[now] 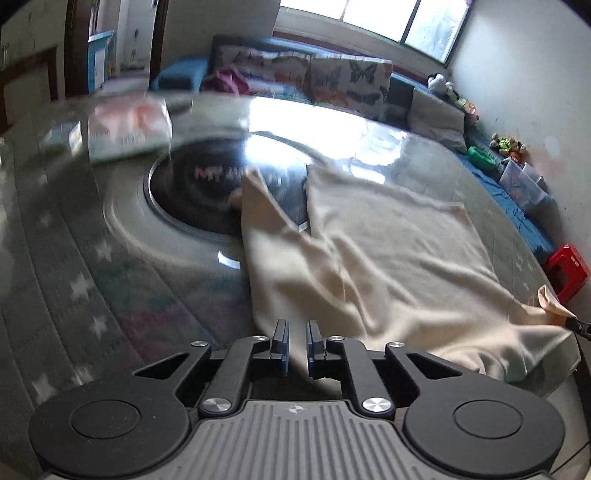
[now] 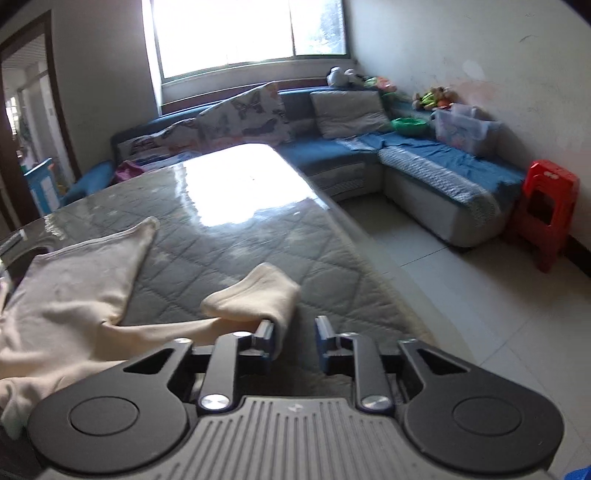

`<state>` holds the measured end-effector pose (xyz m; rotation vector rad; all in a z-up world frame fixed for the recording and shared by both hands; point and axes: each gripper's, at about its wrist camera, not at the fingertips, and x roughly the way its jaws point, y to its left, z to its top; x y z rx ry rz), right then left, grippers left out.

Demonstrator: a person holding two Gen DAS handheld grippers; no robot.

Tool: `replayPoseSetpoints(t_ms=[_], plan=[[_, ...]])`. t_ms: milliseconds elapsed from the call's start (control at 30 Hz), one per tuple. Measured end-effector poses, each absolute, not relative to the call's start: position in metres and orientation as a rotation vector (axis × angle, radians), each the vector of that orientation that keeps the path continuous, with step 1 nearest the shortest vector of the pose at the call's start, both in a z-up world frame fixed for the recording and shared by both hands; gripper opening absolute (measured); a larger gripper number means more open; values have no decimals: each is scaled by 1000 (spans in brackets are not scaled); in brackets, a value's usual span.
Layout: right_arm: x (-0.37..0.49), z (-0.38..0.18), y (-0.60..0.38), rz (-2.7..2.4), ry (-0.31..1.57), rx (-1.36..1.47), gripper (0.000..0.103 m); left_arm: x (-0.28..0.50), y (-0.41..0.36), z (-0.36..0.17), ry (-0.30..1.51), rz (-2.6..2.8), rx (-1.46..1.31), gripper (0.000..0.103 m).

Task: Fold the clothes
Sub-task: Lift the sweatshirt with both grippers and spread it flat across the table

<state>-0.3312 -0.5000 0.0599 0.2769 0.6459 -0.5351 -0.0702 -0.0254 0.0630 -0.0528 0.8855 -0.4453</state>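
While the room is big, with a blue sofa (image 2: 424, 162) along the wall and a red stool (image 2: 543, 218) beside it, the folding happens on the worktop (image 2: 240, 236). It is wide and shiny, with a grey quilted cover under its clear top.

On it lies the cloth (image 1: 376, 258), cream and soft. It is spread out but wrinkled, so I think the folding has only begun. One part lies flat, maybe so a fold can be made over it.

Next come the two grippers. In its own view, the left gripper (image 1: 296, 347) sits at the near edge of the cloth. Its jaws are narrow, with a small gap, and nothing is pinched between them. The right gripper (image 2: 295, 341) is partly open. A rolled end of the cloth rests against its left finger (image 2: 266, 341), but the pads do not squeeze it. I think this end is being let go.

The left view alone shows a dark round plate (image 1: 207, 184) set in the worktop and a pink pack (image 1: 129, 125) behind it. The right view alone shows the floor (image 2: 461, 314) and the window (image 2: 247, 33) in full.
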Motion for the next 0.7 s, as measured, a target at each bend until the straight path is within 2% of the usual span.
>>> replayPoseSetpoints(t_ms=[100, 167, 300, 433, 533, 700], plan=[[-328, 66, -500, -539, 644, 247, 27, -62, -28, 69, 859, -442, -48, 11], [-322, 70, -499, -563, 648, 218, 36, -55, -35, 71, 850, -449, -43, 16], [-321, 79, -505, -588, 646, 207, 38, -38, -50, 71, 838, -456, -27, 23], [-320, 85, -512, -625, 663, 179, 47, -19, -66, 68, 832, -456, -1, 25], [-324, 86, -524, -650, 658, 234, 47, -7, -75, 65, 834, -457, 6, 28], [-303, 91, -520, -631, 665, 152, 47, 15, -100, 60, 822, -464, 40, 31]])
